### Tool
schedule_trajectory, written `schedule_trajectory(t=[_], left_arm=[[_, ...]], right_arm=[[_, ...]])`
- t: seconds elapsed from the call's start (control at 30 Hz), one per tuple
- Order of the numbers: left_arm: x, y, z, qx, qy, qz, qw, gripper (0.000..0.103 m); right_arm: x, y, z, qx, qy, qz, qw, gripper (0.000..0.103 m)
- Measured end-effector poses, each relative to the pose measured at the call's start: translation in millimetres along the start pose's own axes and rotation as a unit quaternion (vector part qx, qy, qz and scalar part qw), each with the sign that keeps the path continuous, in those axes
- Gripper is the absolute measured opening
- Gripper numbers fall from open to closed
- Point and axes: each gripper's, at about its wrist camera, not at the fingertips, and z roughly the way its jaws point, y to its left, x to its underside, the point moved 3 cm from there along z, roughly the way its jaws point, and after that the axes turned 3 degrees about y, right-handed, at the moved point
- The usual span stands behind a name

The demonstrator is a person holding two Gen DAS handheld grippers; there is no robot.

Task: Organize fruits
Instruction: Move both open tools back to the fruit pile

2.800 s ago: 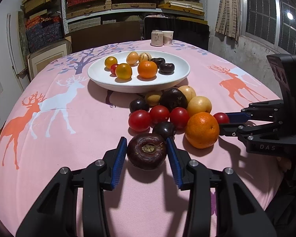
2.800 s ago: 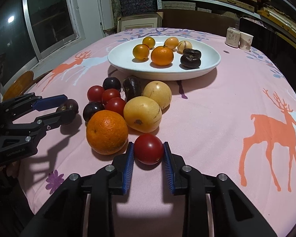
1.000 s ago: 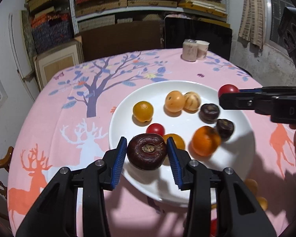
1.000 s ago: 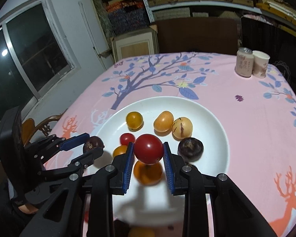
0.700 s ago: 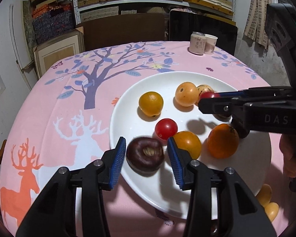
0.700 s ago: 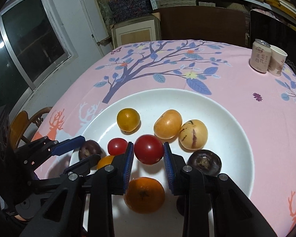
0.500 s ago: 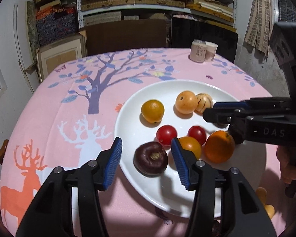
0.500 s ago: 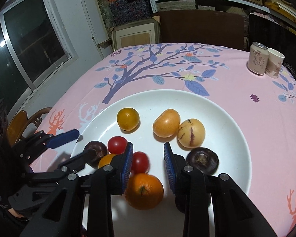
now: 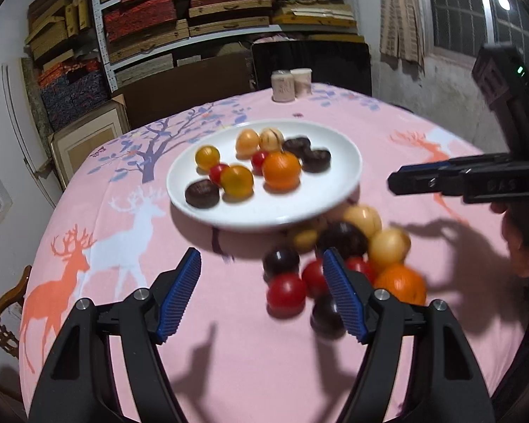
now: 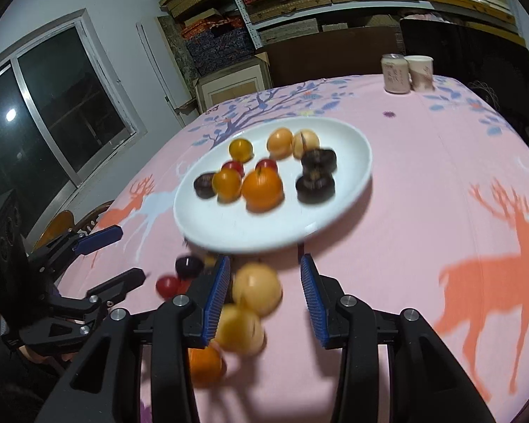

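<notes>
- Left hand-held gripper (image 9: 261, 296): jaws wide apart, nothing between them, hanging above the pink surface (image 9: 130, 232) near the loose fruit pile.
- Right hand-held gripper (image 10: 264, 294): also spread and empty, above the pale round fruit (image 10: 257, 292) at the pile's right side.
- Loose pile sits on the cloth just in front of the plate: red tomatoes (image 9: 286, 290), dark round fruits (image 9: 281, 260), yellowish ones (image 9: 388, 246), one orange (image 9: 400, 283). All touching or nearly so; motion blur hides exact gaps.
- Step in hand, judging by the empty jaws: go for the next loose fruit. Best to take outer pieces first, such as the nearest red tomato on the left and the pale fruit on the right, with jaws straddling the widest part, so neighbours don't get knocked and roll.
- Close gently; tomatoes likely bruise easily.
- White plate (image 9: 331, 190) beyond the pile: fruit grouped on the left and middle; bare room at its near and right side for drop-offs.
- Open cloth left of the pile and to the far right; the two hand-held grippers are well apart now but could cross over the pile.
- Two cups (image 9: 291, 84) at the far edge, well out of the way.
</notes>
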Motion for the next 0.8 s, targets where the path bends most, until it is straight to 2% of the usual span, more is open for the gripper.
schedule_trajectory(t=[0.07,0.17,0.2,0.27,0.37,0.53,0.73,0.8], left_arm=[[9.6,-2.3,4.9,-0.002,0.017,-0.008,0.9998,0.07],[10.5,9.3,3.4,0.023,0.012,-0.054,0.9982,0.07],[12.2,11.7,9.8,0.025,0.028,-0.063,0.9973,0.07],[14.5,13.9,21.3,0.021,0.059,-0.073,0.9954,0.07],[17.6,14.5,34.3,0.011,0.092,-0.08,0.9925,0.07],[16.8,14.8,36.3,-0.005,0.097,-0.08,0.9921,0.072],[16.7,37.8,24.6,-0.034,0.096,-0.108,0.9888,0.072],[16.4,41.5,23.3,-0.018,0.099,-0.121,0.9875,0.071]], right_arm=[[19.8,-0.7,-6.2,-0.007,-0.009,0.005,1.0,0.042],[36.9,-5.9,-5.9,-0.001,-0.01,0.011,1.0,0.043],[38.9,-6.3,-7.8,-0.003,-0.011,0.014,1.0,0.043],[40.1,-7.6,-14.4,-0.012,-0.027,0.015,0.999,0.049],[41.1,-10.5,-15.7,-0.02,-0.031,0.024,0.999,0.049],[40.1,-12.3,-16.4,-0.031,-0.034,0.03,0.998,0.049],[41.0,-13.1,-18.6,-0.038,-0.04,0.033,0.998,0.05],[41.4,-13.7,-19.1,-0.04,-0.04,0.033,0.998,0.05]])
